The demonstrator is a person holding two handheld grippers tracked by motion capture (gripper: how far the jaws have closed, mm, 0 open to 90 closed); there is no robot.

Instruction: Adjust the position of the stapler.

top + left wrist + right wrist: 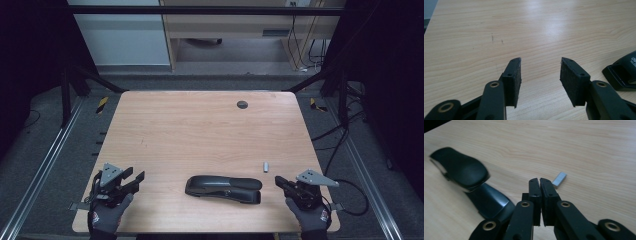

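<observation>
Dim surroundings, overhead glare on the table, soft blur throughout.

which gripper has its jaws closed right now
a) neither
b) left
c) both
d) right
d: the right gripper has its jaws pressed together with nothing between them, near the small grey strip of staples and the black stapler, while the left gripper has its jaws spread wide over bare table.

Black stapler, silver staple strip, pale wood-grain table.
</observation>
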